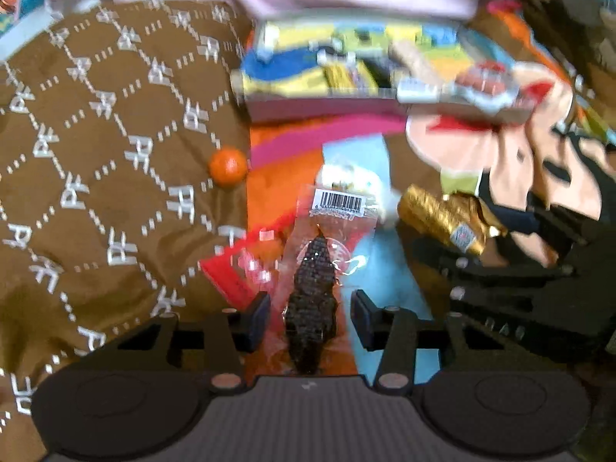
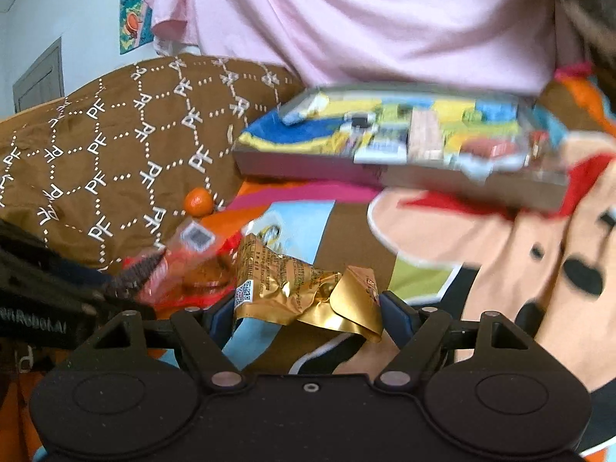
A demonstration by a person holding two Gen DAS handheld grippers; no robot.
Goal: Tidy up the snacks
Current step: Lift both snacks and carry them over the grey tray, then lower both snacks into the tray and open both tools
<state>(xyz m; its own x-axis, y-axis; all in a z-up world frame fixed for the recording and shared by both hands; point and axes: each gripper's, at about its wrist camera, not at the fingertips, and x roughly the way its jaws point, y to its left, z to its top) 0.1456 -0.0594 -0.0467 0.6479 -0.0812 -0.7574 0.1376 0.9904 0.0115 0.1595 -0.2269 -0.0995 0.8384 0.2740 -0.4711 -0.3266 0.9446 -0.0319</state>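
the left gripper [image 1: 310, 317] holds a clear snack packet [image 1: 313, 277] with a dark strip inside; whether its pads press the wrap i cannot tell. beside it to the right, the right gripper [image 2: 306, 310] is clamped across a crumpled gold packet [image 2: 304, 292]. beyond lies open patterned bedspread [image 1: 354, 161], a small orange ball [image 1: 228, 166] at the brown quilt's [image 1: 107, 154] edge on the left. farthest, a shallow tray [image 2: 308, 171] of snacks, its near wall facing both grippers.
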